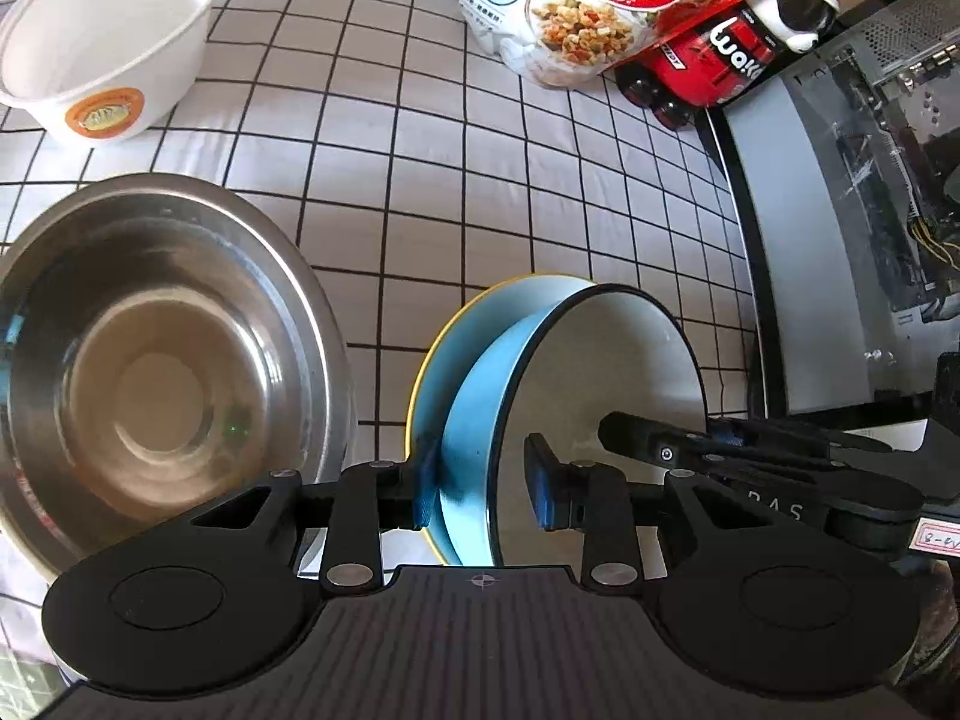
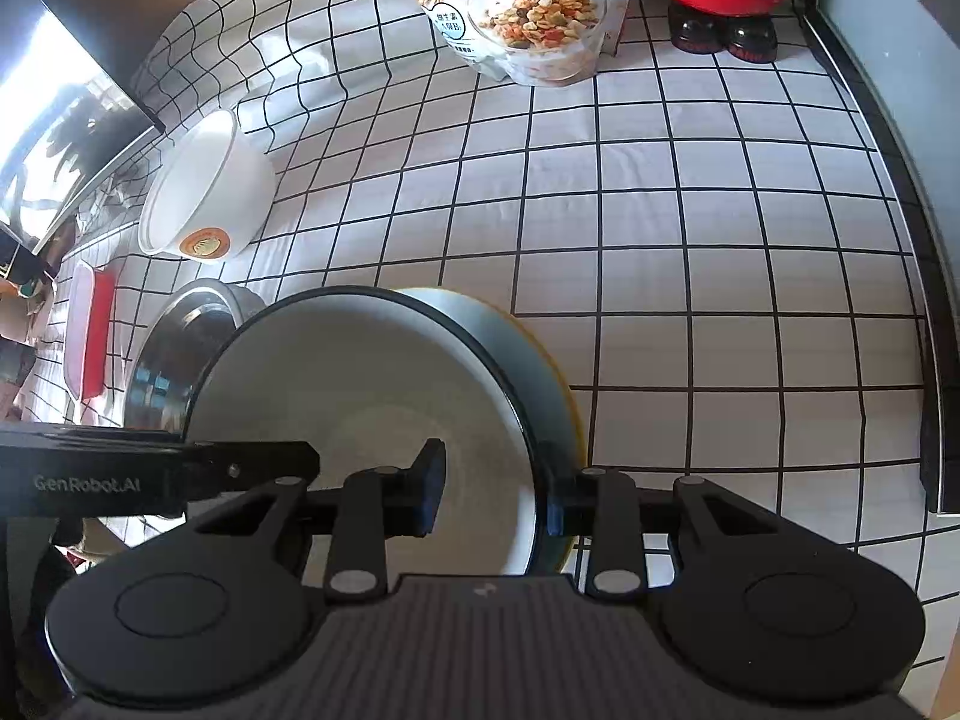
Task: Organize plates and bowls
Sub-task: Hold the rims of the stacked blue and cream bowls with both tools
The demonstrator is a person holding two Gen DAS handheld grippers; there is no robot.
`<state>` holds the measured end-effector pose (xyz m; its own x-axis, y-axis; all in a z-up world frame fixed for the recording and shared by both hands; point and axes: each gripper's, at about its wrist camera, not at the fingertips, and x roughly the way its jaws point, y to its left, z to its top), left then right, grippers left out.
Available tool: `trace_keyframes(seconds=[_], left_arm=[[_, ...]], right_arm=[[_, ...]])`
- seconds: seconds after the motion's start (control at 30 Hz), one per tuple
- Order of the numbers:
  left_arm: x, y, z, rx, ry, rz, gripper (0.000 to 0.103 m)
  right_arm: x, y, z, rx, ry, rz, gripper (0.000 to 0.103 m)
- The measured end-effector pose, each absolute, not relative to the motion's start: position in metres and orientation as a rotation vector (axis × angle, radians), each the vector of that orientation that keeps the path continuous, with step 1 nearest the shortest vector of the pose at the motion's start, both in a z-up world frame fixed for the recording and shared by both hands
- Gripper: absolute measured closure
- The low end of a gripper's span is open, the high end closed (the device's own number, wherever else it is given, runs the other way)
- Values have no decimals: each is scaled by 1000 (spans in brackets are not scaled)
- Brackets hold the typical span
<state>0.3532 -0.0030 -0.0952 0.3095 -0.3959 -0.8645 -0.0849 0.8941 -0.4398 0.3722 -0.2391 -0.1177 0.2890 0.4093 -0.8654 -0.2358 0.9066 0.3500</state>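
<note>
A light-blue bowl [image 1: 600,372] with a black rim and pale inside sits on a blue plate [image 1: 438,348] that has a yellow edge. My left gripper [image 1: 483,480] straddles the bowl's left wall. Its outer pad lies against the wall, while the inner pad stands a little off the rim, so it is open. In the right wrist view my right gripper [image 2: 495,498] is shut on the opposite wall of the same bowl [image 2: 360,384], one pad inside and one outside. The plate [image 2: 567,384] shows just beyond it. One right-gripper finger [image 1: 636,441] reaches into the left wrist view.
A large steel bowl [image 1: 168,372] stands close on the left and a white paper bowl [image 1: 108,36] sits behind it. A cereal bag [image 1: 576,6] and a red toy car [image 1: 714,60] are at the back. A red-rimmed container [image 2: 90,336] lies far left. A grey panel [image 1: 798,240] borders the checked cloth.
</note>
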Motion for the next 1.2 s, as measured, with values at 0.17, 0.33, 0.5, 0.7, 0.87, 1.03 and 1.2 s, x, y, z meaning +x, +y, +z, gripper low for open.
trace_keyframes(seconds=[0.17,0.33,0.5,0.7,0.87,1.03,1.2], left_arm=[[352,1,-89,-455,1231,-203,70],[353,4,-86,-464,1216,-193,70],[351,7,-81,-470,1195,-198,71],[350,4,-77,-417,1177,-194,73],[351,2,-76,-362,1162,-168,73],[356,2,-79,-350,1168,-157,73],[362,-1,-84,-358,1171,-174,73]], right_arm=[[371,-240,-117,164,1199,436,70],[370,-239,-112,139,1186,439,70],[371,-242,-111,142,1190,448,70],[368,-245,-106,134,1179,458,70],[364,-247,-94,92,1126,445,70],[365,-253,-89,56,1090,405,69],[368,-262,-104,108,1135,387,64]])
